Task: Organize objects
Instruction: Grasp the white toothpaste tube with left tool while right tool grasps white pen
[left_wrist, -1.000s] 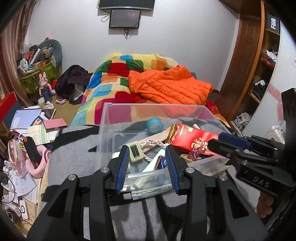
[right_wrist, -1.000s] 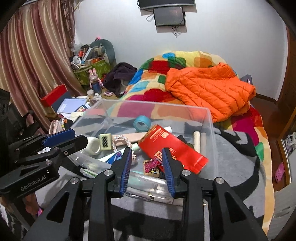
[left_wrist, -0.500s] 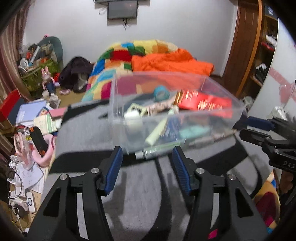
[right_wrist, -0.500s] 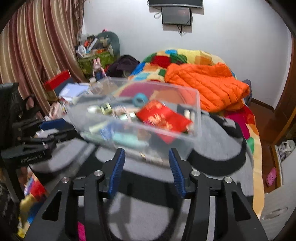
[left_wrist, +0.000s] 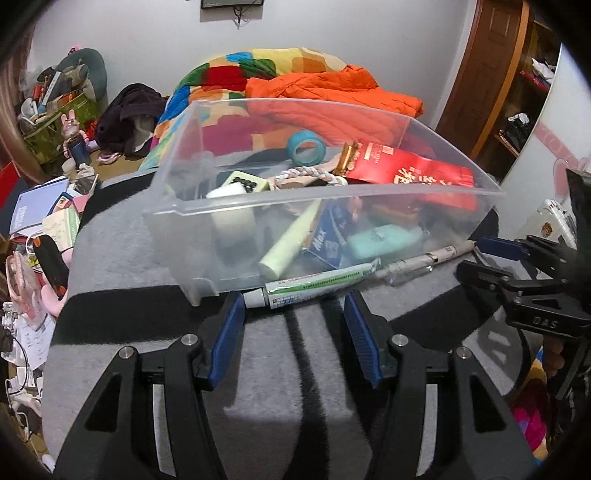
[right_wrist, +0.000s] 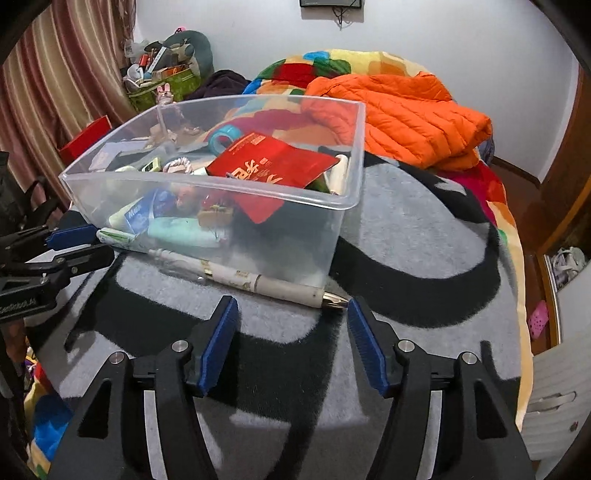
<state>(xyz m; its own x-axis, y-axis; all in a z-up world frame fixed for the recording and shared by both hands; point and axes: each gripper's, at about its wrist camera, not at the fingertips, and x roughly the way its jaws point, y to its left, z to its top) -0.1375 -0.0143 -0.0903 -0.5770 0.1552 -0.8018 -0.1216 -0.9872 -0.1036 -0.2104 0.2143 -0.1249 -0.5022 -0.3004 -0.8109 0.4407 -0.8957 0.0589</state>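
Note:
A clear plastic bin (left_wrist: 332, 195) (right_wrist: 207, 184) sits on a grey and black blanket (left_wrist: 147, 258), holding a red packet (left_wrist: 413, 173), a teal tape roll (left_wrist: 306, 147) and several other small items. A white and green tube (left_wrist: 314, 288) lies on the blanket against the bin's front wall. My left gripper (left_wrist: 293, 310) is open just short of the tube. A white pen (right_wrist: 258, 282) lies in front of the bin. My right gripper (right_wrist: 291, 310) hangs just short of the pen, its jaws opening and empty. Each gripper also shows in the other's view: the right gripper (left_wrist: 469, 255) and the left gripper (right_wrist: 104, 243).
An orange puffer jacket (right_wrist: 399, 114) and a multicoloured quilt (left_wrist: 258, 70) lie on the bed behind the bin. Books and clutter (left_wrist: 44, 221) cover the floor to the left. A wooden door and shelves (left_wrist: 517, 81) stand at the right.
Both grippers have sunk from above the bin's contents to blanket level in front of it. Both pairs of jaws stand wider than before.

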